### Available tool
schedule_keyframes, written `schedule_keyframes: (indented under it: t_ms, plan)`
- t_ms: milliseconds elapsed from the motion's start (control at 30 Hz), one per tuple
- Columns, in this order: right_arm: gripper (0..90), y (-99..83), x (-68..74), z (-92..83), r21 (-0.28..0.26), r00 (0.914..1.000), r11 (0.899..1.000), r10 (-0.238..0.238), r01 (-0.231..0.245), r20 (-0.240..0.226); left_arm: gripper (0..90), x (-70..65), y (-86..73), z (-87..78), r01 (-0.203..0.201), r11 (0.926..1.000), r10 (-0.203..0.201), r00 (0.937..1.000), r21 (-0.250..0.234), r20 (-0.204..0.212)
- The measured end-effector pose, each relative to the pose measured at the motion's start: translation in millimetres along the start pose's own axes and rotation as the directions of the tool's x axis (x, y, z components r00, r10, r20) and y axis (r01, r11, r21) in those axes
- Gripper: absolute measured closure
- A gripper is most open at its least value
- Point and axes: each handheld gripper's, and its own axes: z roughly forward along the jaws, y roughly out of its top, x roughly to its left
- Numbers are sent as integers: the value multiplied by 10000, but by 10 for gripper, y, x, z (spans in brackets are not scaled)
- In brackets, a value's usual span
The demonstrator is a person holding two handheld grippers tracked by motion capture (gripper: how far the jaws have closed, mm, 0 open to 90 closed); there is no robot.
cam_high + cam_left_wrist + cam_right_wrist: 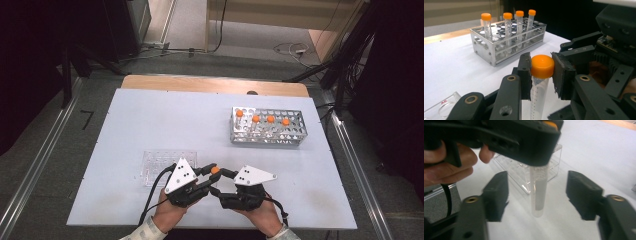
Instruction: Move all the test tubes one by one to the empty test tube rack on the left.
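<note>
My left gripper point(541, 72) is clamped on the orange cap point(542, 65) of a clear tube point(538, 100), which hangs upright between my right gripper's point(537, 195) wide-open jaws, touching neither. Beside my left gripper lies a clear plastic tray point(441, 107) marked "A6" in red.

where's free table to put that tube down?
Bare table runs left of the metal rack, behind the clear plate. Another patch sits right of the right claw, below the rack. Crowded at the near edge: the left claw is shut on the tube, with the right claw's jaws open around it.
</note>
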Motion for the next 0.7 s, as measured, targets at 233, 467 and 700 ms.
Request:
schedule_keyframes:
  t_ms: [233,467,700]
  plan:
    - [187,-22,-12,-40,-73,9998,10000,29,-31,-194,702,27,80,-102,123,9997,-123,9999,-234,-24]
    - [173,-73,-122,-62,100,9993,9994,323,-325,181,702,89,130,-230,205,9993,-210,9996,-305,-177]
    - [180,-98,-214,-89,72,9973,9981,603,-606,430,702,193,175,-385,356,9978,-381,9983,-556,-438]
